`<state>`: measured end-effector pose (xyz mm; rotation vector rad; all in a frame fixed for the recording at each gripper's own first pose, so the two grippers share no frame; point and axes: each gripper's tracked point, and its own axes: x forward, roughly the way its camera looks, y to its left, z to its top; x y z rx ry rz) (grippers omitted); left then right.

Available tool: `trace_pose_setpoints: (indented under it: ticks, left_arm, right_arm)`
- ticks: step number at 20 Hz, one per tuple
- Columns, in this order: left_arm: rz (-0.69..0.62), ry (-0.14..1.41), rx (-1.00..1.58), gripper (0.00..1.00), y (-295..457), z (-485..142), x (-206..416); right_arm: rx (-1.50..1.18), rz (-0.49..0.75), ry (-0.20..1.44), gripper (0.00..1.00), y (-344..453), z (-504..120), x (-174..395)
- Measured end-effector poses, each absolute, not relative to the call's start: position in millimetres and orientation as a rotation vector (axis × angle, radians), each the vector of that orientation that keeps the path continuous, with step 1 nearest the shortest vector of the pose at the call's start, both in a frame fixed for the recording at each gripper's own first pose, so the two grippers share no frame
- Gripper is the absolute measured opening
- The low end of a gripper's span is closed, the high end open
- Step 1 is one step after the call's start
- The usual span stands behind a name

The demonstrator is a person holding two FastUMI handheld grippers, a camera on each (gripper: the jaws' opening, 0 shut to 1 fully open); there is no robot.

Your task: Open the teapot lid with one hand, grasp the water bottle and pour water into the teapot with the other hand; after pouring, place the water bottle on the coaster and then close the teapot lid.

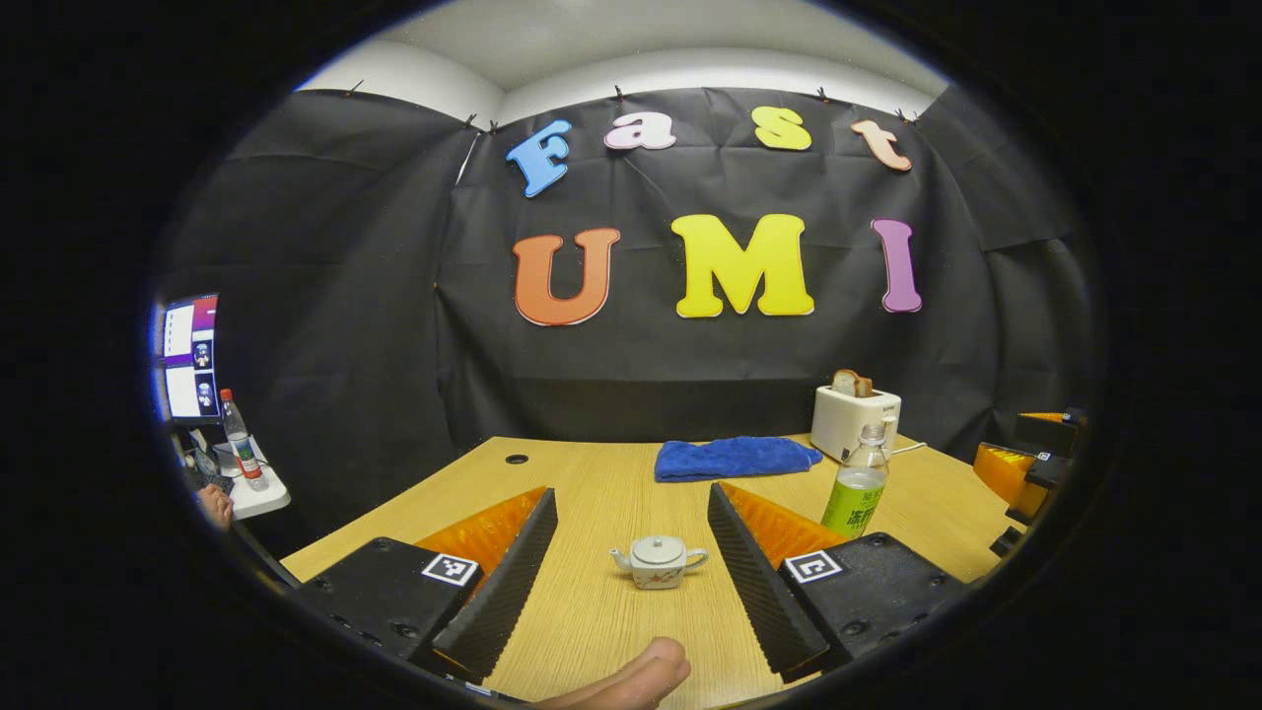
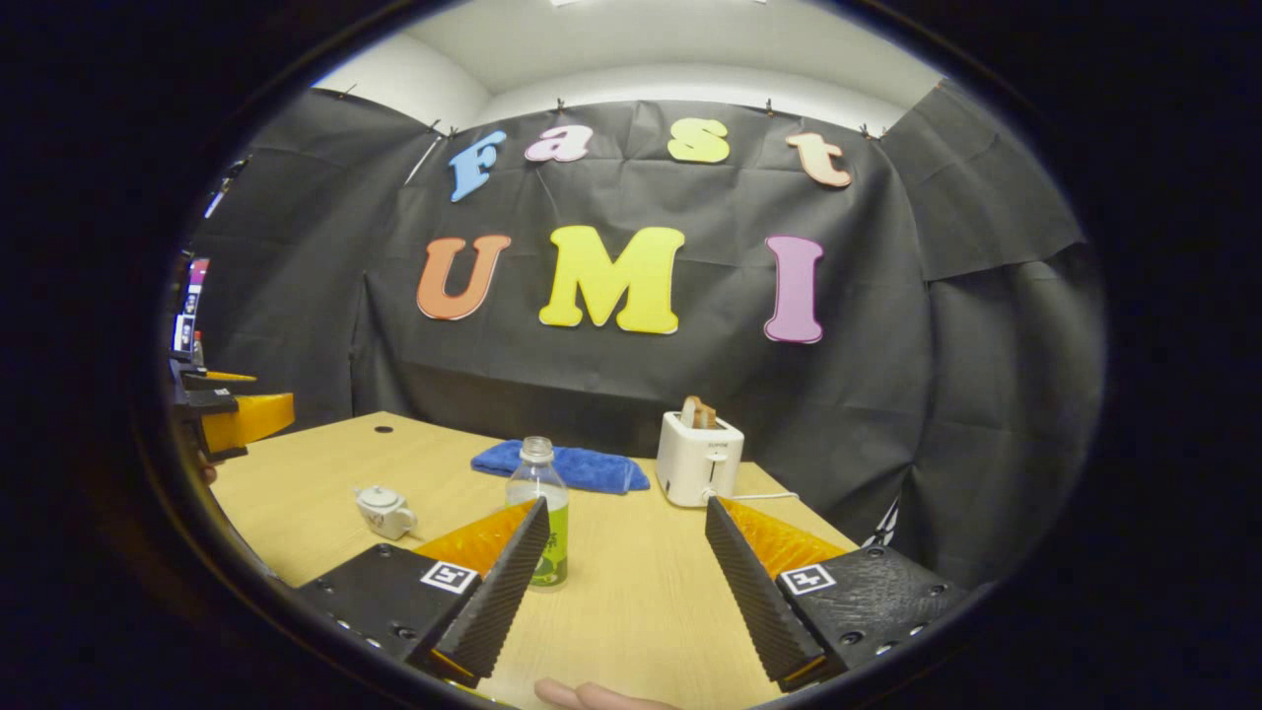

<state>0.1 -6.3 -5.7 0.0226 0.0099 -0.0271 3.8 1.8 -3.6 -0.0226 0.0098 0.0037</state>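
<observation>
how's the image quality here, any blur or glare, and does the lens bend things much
Left gripper view: sharp and evenly lit, teapot crisp, table edges bowed by the fisheye. Right gripper view: also sharp, water bottle clear, soft sheen on the table, no harsh glare.

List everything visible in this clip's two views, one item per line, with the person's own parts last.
teapot: one, white, lid on, mid table
water bottle: one, clear with green label, capless, right of teapot
towel: one, blue, far table edge
toaster: one, white, bread in slot, beside towel
table: one, light wood
monitor: one, lit, far left
second bottle: one, clear with red cap, below monitor
left gripper: one, jaws open around teapot's line
right gripper: one, jaws open
thumb: one, bottom edge
</observation>
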Motion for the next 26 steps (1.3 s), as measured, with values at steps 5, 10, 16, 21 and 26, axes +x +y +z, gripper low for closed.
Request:
trace_pose_setpoints:
  ticks: [5,10,16,21,26]
  left_arm:
    - [-0.032,0.016,0.025,0.97,-8.1,-9.0,3.5]
    - [-0.054,0.025,0.027,0.97,-13.1,-18.6,13.5]
    - [-0.074,0.023,0.031,0.97,-18.5,-42.0,45.7]
    - [-0.087,0.046,0.016,0.97,-27.2,-72.7,92.2]
    - [-0.080,0.127,0.007,0.97,-25.6,-111.0,131.3]
  right_arm:
    - [-0.027,-0.003,0.013,0.95,0.6,-6.4,5.5]
    - [-0.037,-0.004,0.024,0.97,0.9,-10.3,9.3]
    - [-0.040,-0.012,0.038,0.95,-0.7,-15.9,12.5]
    - [-0.045,-0.012,0.068,0.98,0.2,-26.6,20.7]
    - [-0.044,-0.043,0.091,0.98,-11.2,-35.8,30.6]
